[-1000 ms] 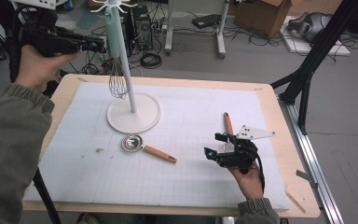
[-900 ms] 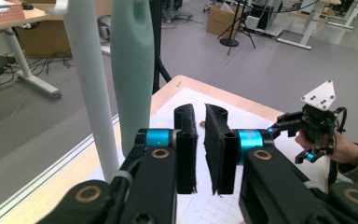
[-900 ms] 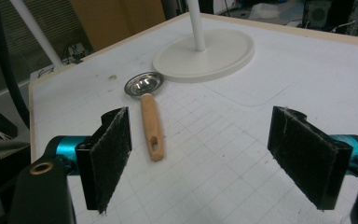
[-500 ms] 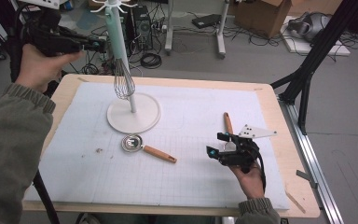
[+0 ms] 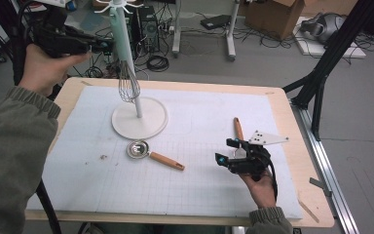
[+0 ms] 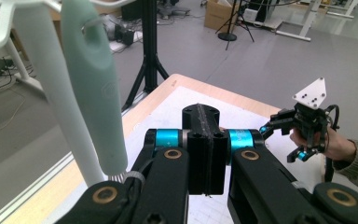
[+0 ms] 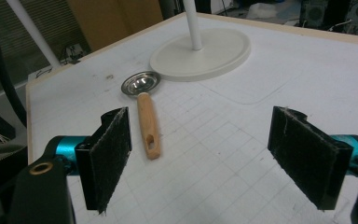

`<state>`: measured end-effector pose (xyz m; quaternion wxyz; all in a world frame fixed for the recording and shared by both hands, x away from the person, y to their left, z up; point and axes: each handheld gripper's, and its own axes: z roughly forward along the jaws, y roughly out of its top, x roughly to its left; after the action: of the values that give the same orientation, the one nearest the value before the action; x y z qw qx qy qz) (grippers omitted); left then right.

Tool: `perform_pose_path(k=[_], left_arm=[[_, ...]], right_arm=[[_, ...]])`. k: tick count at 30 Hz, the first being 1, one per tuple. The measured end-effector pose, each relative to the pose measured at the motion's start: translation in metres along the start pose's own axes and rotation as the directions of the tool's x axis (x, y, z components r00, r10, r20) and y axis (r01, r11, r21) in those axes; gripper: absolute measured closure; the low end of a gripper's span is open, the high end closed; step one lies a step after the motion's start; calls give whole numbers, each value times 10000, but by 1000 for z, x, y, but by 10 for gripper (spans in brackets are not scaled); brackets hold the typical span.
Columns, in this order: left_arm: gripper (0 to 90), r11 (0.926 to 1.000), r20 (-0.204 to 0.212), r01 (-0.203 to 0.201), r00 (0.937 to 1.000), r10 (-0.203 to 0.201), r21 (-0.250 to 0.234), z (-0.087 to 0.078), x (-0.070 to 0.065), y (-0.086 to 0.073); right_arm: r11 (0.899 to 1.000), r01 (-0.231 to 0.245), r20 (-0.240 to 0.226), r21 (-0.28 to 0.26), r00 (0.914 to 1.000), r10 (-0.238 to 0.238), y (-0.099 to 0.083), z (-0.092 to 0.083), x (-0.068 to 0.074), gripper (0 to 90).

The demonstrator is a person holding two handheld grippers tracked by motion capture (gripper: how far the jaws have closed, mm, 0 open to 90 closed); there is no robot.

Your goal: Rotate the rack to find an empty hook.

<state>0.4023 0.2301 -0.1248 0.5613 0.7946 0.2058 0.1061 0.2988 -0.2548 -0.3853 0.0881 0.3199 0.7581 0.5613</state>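
Whisk point(image 5: 128, 87) handle top cropped, left claw point(image 6: 204, 140) closed empty beside it.

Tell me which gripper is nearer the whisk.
Left. The left gripper is up beside the whisk hanging on the white stand; the right gripper rests far across the table.

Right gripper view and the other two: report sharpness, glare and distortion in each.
Right gripper view: the near pads are sharp, the metal scoop catches mild glare. Left gripper view: the whisk handle looms large, close to the lens, the floor behind is softer. High view: even light, faint shadows, the table edge slightly bowed.
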Motion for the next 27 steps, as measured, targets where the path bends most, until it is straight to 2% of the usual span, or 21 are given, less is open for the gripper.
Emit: perform_pose_path(k=[7, 17, 21, 27], left_arm=[[896, 10000, 36, 14, 10000, -13, -52, 5, -3, 9], [896, 10000, -323, -7, 9995, 5, -79, 13, -5, 27], [896, 9993, -571, 113, 9983, -132, -344, 14, -3, 31], [896, 9977, -720, 284, 9969, -328, -615, 15, 4, 37]], right_arm=[[10000, -21, 10, -1, 10000, 21, 0, 0, 0, 205], [10000, -64, 9, -45, 10000, 64, -1, -1, -1, 205], [10000, -39, 8, -16, 10000, 39, -1, 0, 0, 205], [9999, -116, 96, -89, 9999, 117, -2, -2, -2, 205]])
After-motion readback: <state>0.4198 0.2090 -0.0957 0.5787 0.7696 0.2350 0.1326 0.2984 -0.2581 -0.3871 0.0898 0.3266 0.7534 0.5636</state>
